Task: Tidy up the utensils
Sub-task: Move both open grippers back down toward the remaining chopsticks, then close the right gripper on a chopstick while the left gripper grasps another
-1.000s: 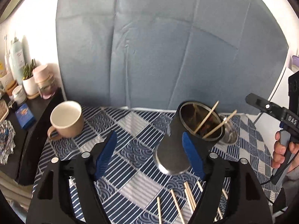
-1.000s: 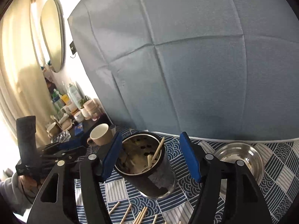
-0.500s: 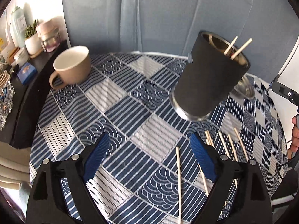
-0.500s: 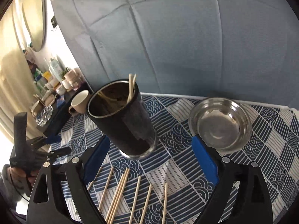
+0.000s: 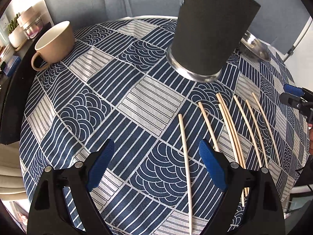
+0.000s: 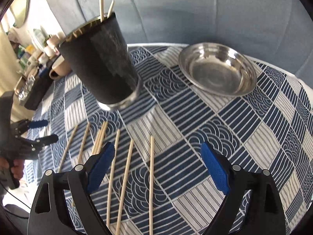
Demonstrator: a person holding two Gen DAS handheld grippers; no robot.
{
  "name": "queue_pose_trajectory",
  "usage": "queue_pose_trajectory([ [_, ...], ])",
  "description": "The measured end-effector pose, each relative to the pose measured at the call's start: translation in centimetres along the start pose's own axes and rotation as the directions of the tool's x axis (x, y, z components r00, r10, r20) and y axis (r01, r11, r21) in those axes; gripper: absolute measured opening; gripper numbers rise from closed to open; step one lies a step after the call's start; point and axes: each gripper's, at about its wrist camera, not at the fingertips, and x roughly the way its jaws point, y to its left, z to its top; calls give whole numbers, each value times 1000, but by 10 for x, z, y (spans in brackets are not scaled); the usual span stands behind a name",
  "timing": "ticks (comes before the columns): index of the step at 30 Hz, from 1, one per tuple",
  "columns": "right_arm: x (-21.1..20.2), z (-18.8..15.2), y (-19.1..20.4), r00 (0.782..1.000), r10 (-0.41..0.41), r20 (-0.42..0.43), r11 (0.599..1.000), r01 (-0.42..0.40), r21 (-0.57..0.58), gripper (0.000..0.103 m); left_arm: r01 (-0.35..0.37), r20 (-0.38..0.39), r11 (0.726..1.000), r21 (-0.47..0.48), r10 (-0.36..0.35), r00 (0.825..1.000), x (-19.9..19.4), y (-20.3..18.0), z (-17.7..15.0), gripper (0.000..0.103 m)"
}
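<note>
A black tumbler (image 5: 212,31) with a steel base stands on the patterned tablecloth and holds two wooden chopsticks (image 6: 101,6); it also shows in the right wrist view (image 6: 101,62). Several loose chopsticks (image 5: 230,125) lie side by side in front of it, also seen in the right wrist view (image 6: 125,168). My left gripper (image 5: 156,164) is open and empty, low over the cloth, with the leftmost chopstick (image 5: 184,154) between its fingers. My right gripper (image 6: 156,164) is open and empty above the rightmost chopsticks.
A steel bowl (image 6: 217,70) sits right of the tumbler. A beige mug (image 5: 53,43) stands at the table's left edge, next to a dark shelf with jars and bottles (image 5: 17,31). A blue fabric backdrop rises behind the round table.
Both grippers have dropped and pulled back from around the tumbler toward the loose chopsticks on the cloth. Both stay open. The tumbler has not moved.
</note>
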Motion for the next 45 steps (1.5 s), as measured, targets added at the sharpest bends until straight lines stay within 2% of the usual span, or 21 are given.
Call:
queue_pose_trajectory([
  [4,15,-6,1,998,5,-61,1000,-5,11,85,-16,-33,1000,19,17,999,9,-5,1,83],
  [7,22,-9,3,996,-10,-88,1000,10,0,85,-53,-71,997,57,57,996,19,-11,2,78],
  [10,30,-10,3,993,-31,-116,999,30,-13,84,-94,-90,990,101,103,991,25,-17,0,77],
  [11,32,-9,3,991,-39,-127,999,37,-14,80,-99,-92,990,105,108,990,26,-17,-1,77],
  [12,34,-8,3,989,-44,-142,999,42,-14,71,-97,-92,990,106,107,990,26,-18,-1,77],
  [15,40,-7,-1,982,-41,-183,999,44,14,60,-102,-119,989,108,115,986,28,-18,-2,78],
  [18,46,-7,0,977,-44,-209,999,48,14,54,-90,-149,992,88,102,983,31,-15,0,78],
  [22,51,-10,6,971,-67,-229,998,65,-12,54,-62,-164,996,65,72,984,35,-9,2,76],
  [26,57,-9,22,955,-130,-265,989,106,-102,50,-54,-170,995,85,67,983,33,-12,0,64],
  [33,68,4,34,931,-130,-342,988,90,-128,49,-58,-220,995,80,74,973,36,-12,4,62],
  [37,75,8,40,927,-130,-351,986,83,-146,48,-56,-236,995,85,75,969,37,-11,6,59],
  [40,77,12,37,928,-126,-351,986,79,-146,40,-59,-246,995,80,77,966,35,-13,7,55],
  [42,72,12,33,929,-122,-350,986,74,-149,24,-60,-255,995,74,77,964,33,-11,6,51],
  [45,67,12,23,929,-119,-351,986,71,-148,11,-60,-265,996,69,76,961,31,-7,3,40],
])
